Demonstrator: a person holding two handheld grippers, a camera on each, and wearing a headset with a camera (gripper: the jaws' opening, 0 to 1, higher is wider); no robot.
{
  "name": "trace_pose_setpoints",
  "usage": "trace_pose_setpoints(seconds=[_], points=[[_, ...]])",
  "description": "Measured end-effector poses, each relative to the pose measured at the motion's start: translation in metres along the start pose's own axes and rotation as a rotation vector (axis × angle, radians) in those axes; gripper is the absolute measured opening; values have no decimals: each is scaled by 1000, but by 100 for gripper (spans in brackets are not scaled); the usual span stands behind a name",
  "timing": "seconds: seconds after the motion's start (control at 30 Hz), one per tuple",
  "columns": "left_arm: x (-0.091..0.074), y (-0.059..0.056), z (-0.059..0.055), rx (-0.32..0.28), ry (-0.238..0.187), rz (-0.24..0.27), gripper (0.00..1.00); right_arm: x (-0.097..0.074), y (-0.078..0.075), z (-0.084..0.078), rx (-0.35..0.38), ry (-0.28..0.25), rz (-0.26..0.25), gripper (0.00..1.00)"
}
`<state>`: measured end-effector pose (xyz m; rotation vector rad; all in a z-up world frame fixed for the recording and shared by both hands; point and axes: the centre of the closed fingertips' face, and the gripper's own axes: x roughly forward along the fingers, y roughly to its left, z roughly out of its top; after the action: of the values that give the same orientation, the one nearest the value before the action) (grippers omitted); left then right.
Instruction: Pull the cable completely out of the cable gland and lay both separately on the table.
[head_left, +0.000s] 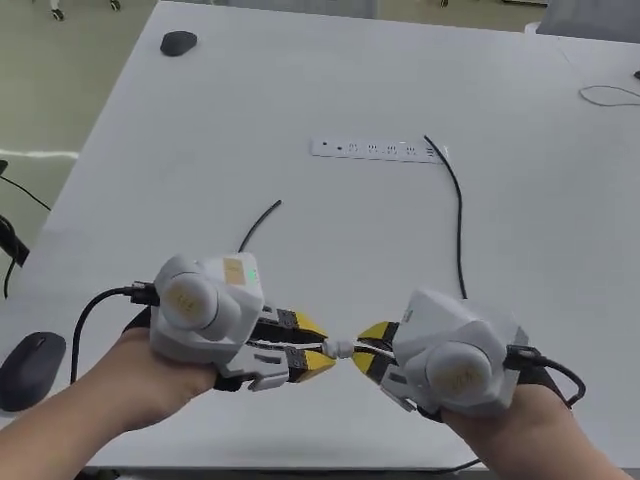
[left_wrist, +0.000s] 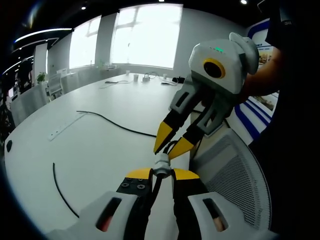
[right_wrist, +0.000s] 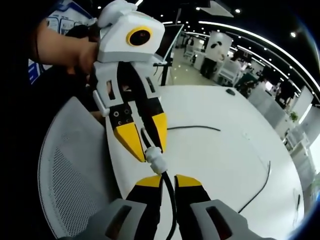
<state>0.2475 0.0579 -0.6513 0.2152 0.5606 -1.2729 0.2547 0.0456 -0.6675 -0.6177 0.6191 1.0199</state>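
Both grippers are held low over the near edge of the white table (head_left: 330, 90). The wide stretch of tabletop beyond them lies open as far as a power strip (head_left: 375, 150), with its black cord (head_left: 458, 215) running down the right side and a short loose cord (head_left: 258, 225) to the left. A dark mouse (head_left: 30, 368) sits by the left edge and another (head_left: 178, 43) at the far corner. The left hand (head_left: 130, 385) and right hand (head_left: 520, 430) hold the tools level and tip to tip, almost touching. The left gripper (head_left: 318, 356) has its jaws drawn in narrowly on the white cable gland (head_left: 341, 350), which sits right at its yellow tips. The right gripper (head_left: 368, 345) meets it from the other side. The right gripper view shows the black cable (right_wrist: 170, 200) leaving the gland and passing down between that gripper's nearly closed jaws, which pinch it; in the head view this is too small to make out. Both gripper views also take in a grey mesh chair back (left_wrist: 235, 170) below the table edge.
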Motion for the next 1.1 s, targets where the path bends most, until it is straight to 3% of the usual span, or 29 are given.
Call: trace_pose_setpoints(seconds=[0.23,0.87,1.1], points=[[2,-4,-3,10,16,-6,15,0,4,-4,27,-4,9,2],[3,-2,2,14,-12,12,15,-2,-3,-11,178,-25,23,0],[2,-1,2,17,-15,19,14,0,-5,-16,272,-30,26,0]])
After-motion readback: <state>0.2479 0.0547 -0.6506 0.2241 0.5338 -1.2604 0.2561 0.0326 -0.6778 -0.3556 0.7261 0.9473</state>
